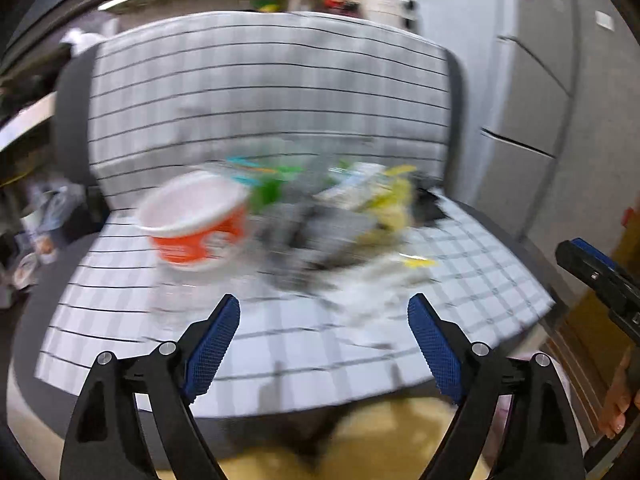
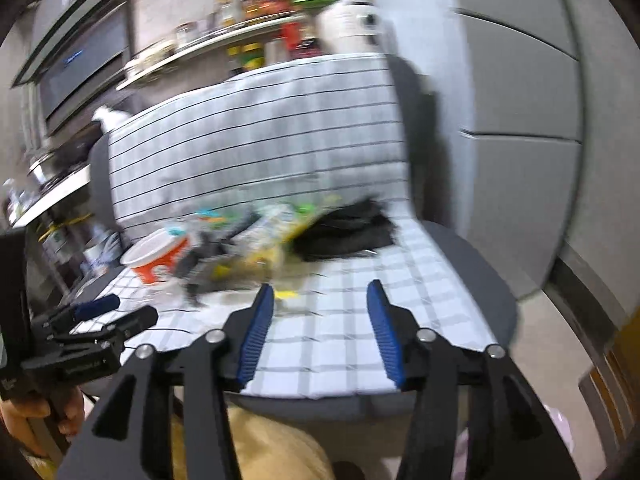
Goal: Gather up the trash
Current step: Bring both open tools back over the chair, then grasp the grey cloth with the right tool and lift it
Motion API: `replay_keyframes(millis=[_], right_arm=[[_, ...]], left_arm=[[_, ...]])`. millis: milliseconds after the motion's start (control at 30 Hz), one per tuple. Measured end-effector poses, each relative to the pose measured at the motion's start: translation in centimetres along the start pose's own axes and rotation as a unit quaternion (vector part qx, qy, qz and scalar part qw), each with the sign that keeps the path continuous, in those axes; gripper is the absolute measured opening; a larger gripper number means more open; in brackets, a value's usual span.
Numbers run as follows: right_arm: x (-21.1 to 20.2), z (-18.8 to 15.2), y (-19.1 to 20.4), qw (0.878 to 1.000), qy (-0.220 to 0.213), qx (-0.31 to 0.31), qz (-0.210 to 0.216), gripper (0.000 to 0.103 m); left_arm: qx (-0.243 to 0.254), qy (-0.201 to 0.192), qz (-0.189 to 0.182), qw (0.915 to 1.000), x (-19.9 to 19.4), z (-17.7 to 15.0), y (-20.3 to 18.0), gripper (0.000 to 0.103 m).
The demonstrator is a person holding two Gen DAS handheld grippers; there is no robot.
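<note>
Facing a grey chair [image 1: 264, 80] draped in a white cover with dark grid lines; both views smeared by motion blur, detail soft.

Left gripper [image 1: 324, 344]: jaws spread wide, blue pads well apart, nothing between them; hovering above the front part of the seat, clear of the litter.

Right gripper [image 2: 322, 328]: jaws parted to a moderate gap, nothing between the pads; also above the seat's front, short of the pile; seen from the left wrist view it shows only at the far right edge.

Trash lies in a heap toward the back of the seat, against the backrest; a white-and-orange paper cup [image 1: 198, 220] tipped on its side at the pile's left end; beside it a tangle of green and yellow wrappers [image 1: 384, 200], possibly snack packets, too blurred to be sure; a crumpled black bag [image 2: 344, 232] at the pile's right end; a small yellow scrap [image 1: 418, 262] lying apart, nearer the front.

Behind the chair, a shelf [image 2: 224, 42] with bottles and jars; grey cabinet doors [image 2: 520, 120] to the right.
</note>
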State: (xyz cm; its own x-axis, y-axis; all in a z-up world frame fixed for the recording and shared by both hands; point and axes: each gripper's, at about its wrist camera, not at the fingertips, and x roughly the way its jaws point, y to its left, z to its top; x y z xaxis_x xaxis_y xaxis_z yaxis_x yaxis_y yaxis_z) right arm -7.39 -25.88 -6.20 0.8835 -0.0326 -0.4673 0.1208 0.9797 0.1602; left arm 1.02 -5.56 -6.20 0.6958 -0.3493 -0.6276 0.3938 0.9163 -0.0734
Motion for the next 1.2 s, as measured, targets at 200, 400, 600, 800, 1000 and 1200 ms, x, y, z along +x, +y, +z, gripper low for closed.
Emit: replay_keyframes(millis=[200,400,600,800,1000,1200], right_arm=[[4.6,2.6,5.2,0.998,0.01,-0.042,0.053,0.072],[11.3,3.4,9.2,0.995,0.051,-0.058,0.07,0.08],[17.6,3.6,11.0,0.993,0.096,-0.04,0.056,0.081],[22.2,3.4,11.2,0.99,0.135,-0.029,0.029,0.081],[23.4,2.5,11.5,0.985,0.163,-0.024,0.052,0.045],[20.7,4.3,11.8,0.99,0.104,-0.037,0.086,0.01]], left_arm=[[-0.027,0.001,0.074,0.9969,0.0,1.8,5.4,0.089],[-0.055,0.006,0.112,0.9922,1.1,2.1,9.9,0.089],[-0.073,0.019,0.119,0.99,3.0,2.0,12.0,0.089],[-0.084,0.024,0.128,0.9879,4.4,2.0,13.6,0.089],[-0.084,0.039,0.124,0.988,5.3,1.2,13.8,0.089],[-0.083,0.035,0.124,0.9882,4.5,1.0,13.6,0.089]])
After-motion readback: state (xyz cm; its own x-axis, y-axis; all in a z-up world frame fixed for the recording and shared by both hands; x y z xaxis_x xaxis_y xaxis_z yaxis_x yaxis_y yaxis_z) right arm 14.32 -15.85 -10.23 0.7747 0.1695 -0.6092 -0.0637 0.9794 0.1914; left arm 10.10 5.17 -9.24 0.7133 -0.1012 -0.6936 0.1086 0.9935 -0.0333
